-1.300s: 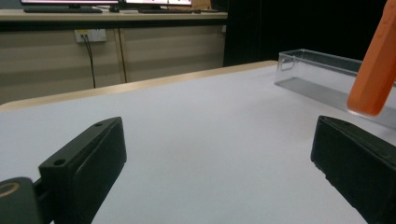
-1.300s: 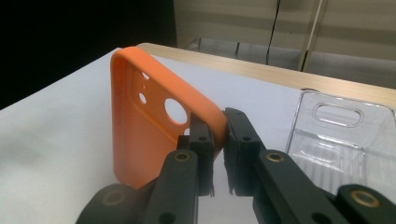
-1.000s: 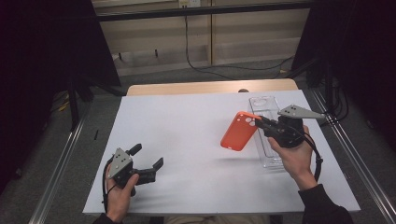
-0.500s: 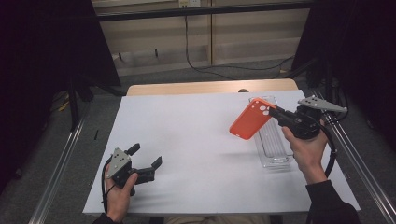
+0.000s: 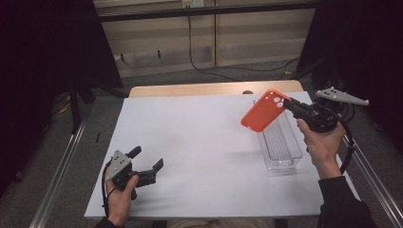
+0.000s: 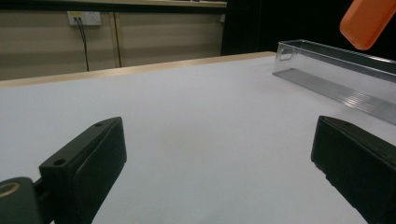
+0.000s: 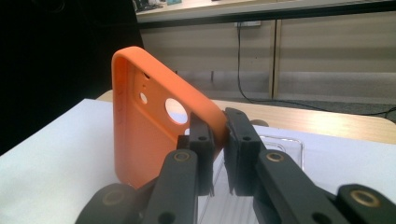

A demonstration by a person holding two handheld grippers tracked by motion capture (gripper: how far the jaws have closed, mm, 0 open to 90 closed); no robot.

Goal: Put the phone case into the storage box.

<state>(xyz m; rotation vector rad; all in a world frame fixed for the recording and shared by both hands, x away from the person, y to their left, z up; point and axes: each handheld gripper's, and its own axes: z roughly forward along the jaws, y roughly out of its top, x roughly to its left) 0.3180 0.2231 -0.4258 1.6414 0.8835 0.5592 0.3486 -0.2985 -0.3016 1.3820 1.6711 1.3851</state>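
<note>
Orange phone case (image 5: 263,111) hangs in the air at the right of the table, tilted, above the far end of the clear plastic tray (image 5: 280,145). The right gripper (image 5: 288,104) clamps its edge. At the near left, the left gripper (image 5: 146,159) rests on the white tabletop (image 5: 199,142), jaws spread and holding nothing.

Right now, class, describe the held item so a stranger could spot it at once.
Start at the white table and go to its right side, where a clear plastic tray lies. Above it, the right gripper pinches an orange phone case by its edge: the scene's single brightly coloured thing, with camera cut-outs.
</note>
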